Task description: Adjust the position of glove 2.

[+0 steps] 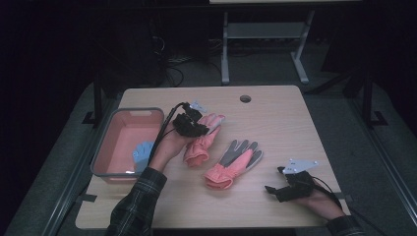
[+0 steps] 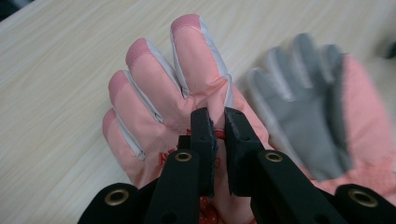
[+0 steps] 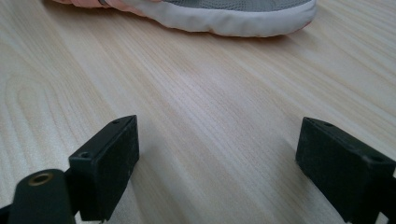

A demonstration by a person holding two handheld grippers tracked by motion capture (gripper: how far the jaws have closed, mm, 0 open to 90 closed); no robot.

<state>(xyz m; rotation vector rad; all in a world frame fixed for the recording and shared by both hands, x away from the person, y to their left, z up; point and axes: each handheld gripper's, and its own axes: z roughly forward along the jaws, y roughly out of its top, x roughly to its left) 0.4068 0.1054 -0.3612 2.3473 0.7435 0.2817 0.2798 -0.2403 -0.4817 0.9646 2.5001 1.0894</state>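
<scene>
Closest up: left tongs (image 2: 215,126), clenched on a pinch of fabric at the back of the pink ski glove (image 2: 159,93), right at the base of the fingers. Only a sliver of gap between the pads, with a fold of padded shell squeezed in it. Looks like a tidy-up job, gloves going into the pink tub (image 1: 129,112), judging by the pale blue thing (image 1: 142,153) already lying in it.

Held glove just beside the tub's right wall, cuff hanging down toward the table (image 1: 275,113), fingers pointing away. Can't tell whether the cuff touches the wood.

Second glove (image 1: 235,164) a bit farther right of the tub, flat on the table, grey palm up, not touching the first. Right tongs (image 3: 217,154) well to the right of the tub, past that second glove, released: jaws spread wide, nothing but bare wood between them.

Handling guess: light, soft and floppy, puffy insulation, so no crushing worries. Will sag and swing from any single pinch point. Smooth outer shell, probably a bit slick, so a thin fold could creep out of the pads. Better to bite a thick bunch of fabric or the gathered elastic cuff, which looks ribbed and grippier. For the palm-up one, would go for the cuff edge rather than the flat grey palm, since there's not much to get under there.
</scene>
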